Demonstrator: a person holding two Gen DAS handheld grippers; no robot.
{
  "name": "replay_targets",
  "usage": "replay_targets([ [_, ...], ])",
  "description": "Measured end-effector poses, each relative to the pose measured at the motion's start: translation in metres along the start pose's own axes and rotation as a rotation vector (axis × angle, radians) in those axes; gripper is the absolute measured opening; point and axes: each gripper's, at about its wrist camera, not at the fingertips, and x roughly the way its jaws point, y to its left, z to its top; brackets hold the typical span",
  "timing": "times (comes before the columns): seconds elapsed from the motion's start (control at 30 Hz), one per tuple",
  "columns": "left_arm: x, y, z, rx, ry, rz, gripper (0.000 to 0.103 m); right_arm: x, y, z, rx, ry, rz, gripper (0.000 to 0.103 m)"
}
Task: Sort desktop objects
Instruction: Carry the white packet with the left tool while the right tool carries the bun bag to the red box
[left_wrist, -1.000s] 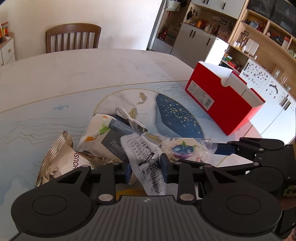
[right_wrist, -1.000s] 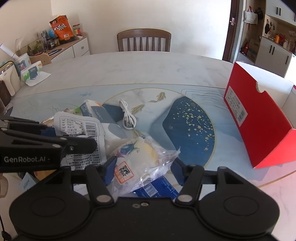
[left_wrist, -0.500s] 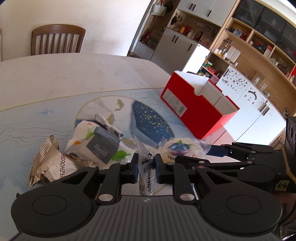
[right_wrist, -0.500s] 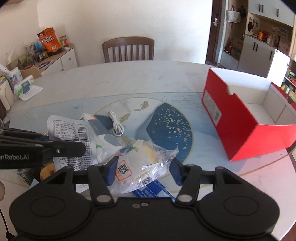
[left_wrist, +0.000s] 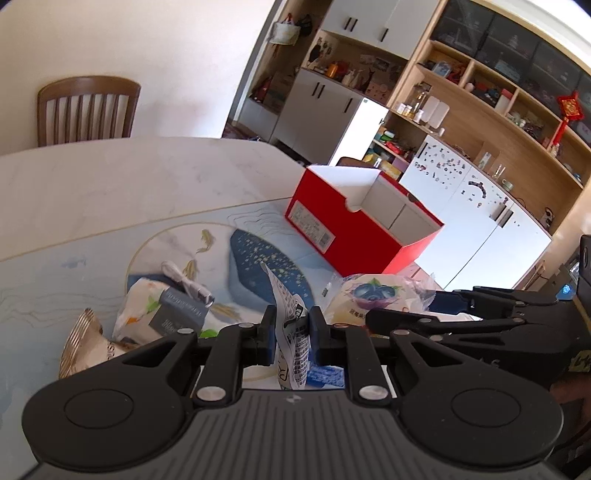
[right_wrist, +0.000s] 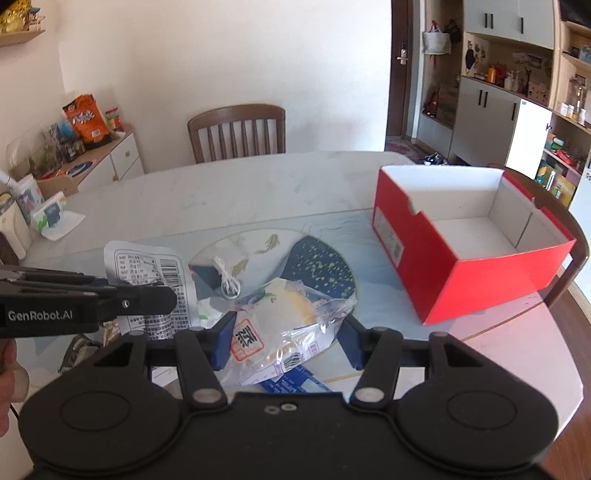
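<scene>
Pinching a thin white printed packet (left_wrist: 293, 332) edge-on at the lower centre of the left wrist view, my left gripper (left_wrist: 291, 328) has its blue pads squeezed nearly together on the crinkled film. My right gripper (right_wrist: 286, 341) stands about half open, clamped on a puffy clear bag (right_wrist: 291, 325) with a yellow filling and a red label; the glossy plastic bulges between both pads. In the right wrist view, the packet's barcode side (right_wrist: 147, 266) shows at centre left behind the left gripper's black fingers. Below them on the smooth marble-look table (right_wrist: 240, 184) lies a mat (right_wrist: 325, 273) printed with fish, with a coiled white cable (right_wrist: 225, 275) at its middle. An open red cardboard box (right_wrist: 469, 254), white inside, sits at the right. A wooden chair (right_wrist: 236, 133) stands behind the table.
</scene>
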Motion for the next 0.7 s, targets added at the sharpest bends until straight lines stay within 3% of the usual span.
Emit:
replay_targets([
  [0.33,0.007,-0.034,0.022,0.029,-0.032,-0.037,0.016,-0.027,-0.045,0.017,0.049,-0.037,-0.020,0.057],
  [0.7,0.050,-0.102,0.055,0.049,-0.064,-0.033,0.016,-0.033,-0.121,0.035,0.037,-0.065,0.010,0.057],
])
